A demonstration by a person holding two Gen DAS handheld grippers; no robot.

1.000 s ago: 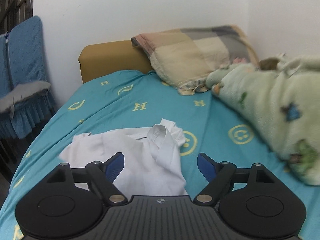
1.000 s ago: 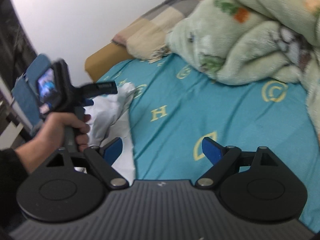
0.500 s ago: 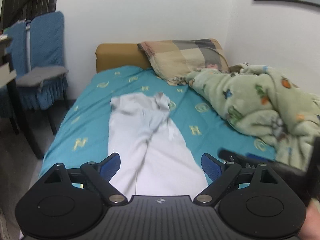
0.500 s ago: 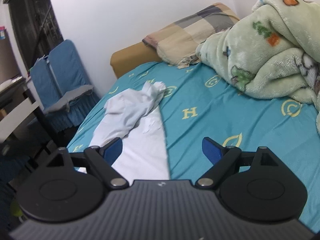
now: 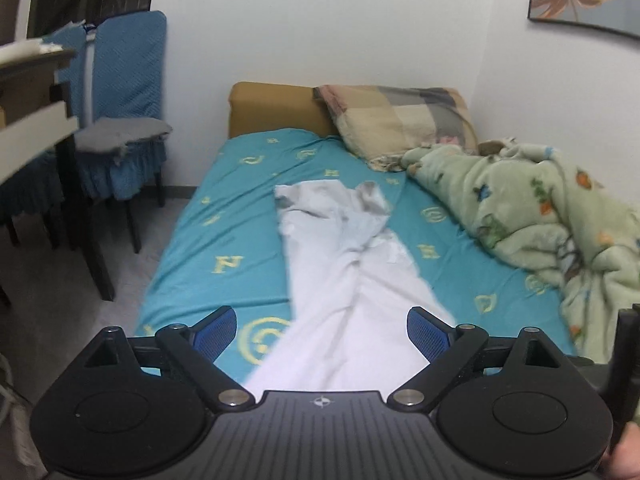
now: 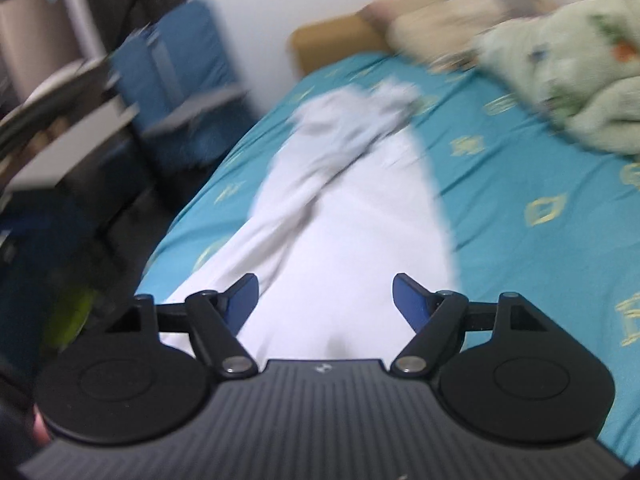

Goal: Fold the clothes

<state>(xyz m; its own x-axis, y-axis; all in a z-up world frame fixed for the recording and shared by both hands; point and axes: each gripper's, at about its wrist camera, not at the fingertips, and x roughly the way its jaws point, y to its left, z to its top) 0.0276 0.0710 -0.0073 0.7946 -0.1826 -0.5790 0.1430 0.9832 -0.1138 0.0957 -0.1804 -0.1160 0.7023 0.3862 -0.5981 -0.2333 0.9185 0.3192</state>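
A white shirt (image 5: 352,280) lies stretched lengthwise down the teal bed sheet (image 5: 224,240), its bunched collar end toward the pillow and its flat lower part reaching the near edge. My left gripper (image 5: 322,330) hovers open above the shirt's near end, nothing between its blue pads. In the blurred right wrist view the same white shirt (image 6: 352,216) runs under my right gripper (image 6: 324,294), which is also open and empty. A black part of the right gripper (image 5: 624,380) shows at the left view's right edge.
A green fleece blanket (image 5: 532,216) is heaped along the bed's right side, with a checked pillow (image 5: 404,120) against the mustard headboard (image 5: 272,108). A blue-covered chair (image 5: 124,120) and a table edge (image 5: 32,92) stand on the floor to the left.
Both grippers have pulled back toward the foot of the bed and risen, so the whole shirt now shows. The right gripper has swung left over the shirt's near end and its view is motion-blurred.
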